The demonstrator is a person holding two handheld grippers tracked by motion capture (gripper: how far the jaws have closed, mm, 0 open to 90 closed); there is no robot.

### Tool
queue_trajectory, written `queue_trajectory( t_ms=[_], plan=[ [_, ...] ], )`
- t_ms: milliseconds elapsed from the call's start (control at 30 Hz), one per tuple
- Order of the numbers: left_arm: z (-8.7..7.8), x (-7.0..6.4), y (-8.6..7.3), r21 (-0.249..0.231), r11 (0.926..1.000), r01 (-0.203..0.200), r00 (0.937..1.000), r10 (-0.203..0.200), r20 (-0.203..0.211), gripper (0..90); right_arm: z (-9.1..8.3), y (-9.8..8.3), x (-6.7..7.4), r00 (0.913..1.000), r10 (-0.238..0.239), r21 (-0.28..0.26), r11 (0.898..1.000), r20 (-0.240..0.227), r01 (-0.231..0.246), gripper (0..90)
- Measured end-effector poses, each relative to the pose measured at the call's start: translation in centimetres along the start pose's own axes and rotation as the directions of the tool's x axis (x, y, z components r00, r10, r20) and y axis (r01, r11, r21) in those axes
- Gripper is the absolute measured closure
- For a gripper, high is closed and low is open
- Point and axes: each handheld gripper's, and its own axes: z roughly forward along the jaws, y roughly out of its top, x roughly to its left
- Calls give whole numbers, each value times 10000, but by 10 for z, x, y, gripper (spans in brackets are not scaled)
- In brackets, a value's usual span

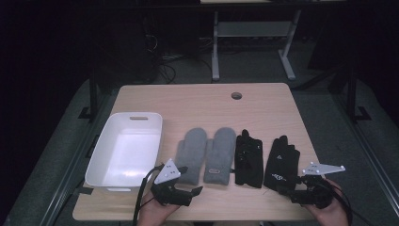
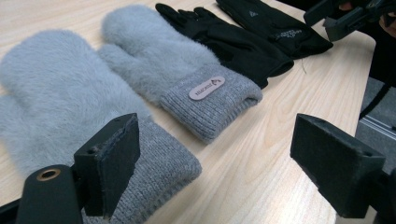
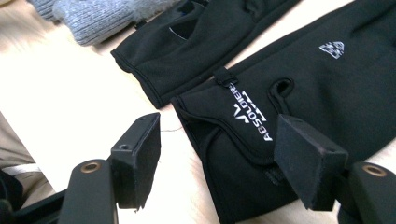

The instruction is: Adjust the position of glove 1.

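fuzzy grey mitten pair (image 1: 206, 155) w/ ribbed cuffs, flat on table (image 1: 197, 101)

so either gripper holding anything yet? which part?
Nothing held. The left gripper is open, near the cuff of the left grey mitten. The right gripper is open over the cuff of the right black glove, not clamped.

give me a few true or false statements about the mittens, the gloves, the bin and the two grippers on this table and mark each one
1. Two grey mittens lie side by side between the white bin and the black gloves. True.
2. The white bin holds one black glove. False: nothing lies in it; both gloves are on the table.
3. The left gripper is clamped on a mitten cuff. False: its jaws stand open near the cuff.
4. The right gripper is open, its jaws close to the right black glove's cuff. True.
5. The gloves are stacked. False: they lie side by side.
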Motion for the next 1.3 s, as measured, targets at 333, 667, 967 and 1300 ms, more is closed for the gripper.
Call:
queue_trajectory(
  t_ms=[333,667,967,1300],
  plan=[
    [-3,6,-3,194,9994,270,9996,-270,-31,158,4,11,7,9989,-403,111,9991,-224,406,319],
    [-4,4,-2,101,9999,96,9999,-96,-55,158,14,40,21,9941,-1024,506,9933,-370,1042,328],
    [-6,6,-2,-94,9995,285,9995,-286,-111,158,22,72,29,9870,-1426,836,9854,-737,1486,327],
    [-8,8,-2,-109,9995,286,9995,-287,-156,158,32,102,38,9755,-1967,1123,9718,-984,2072,296]
  ],
)
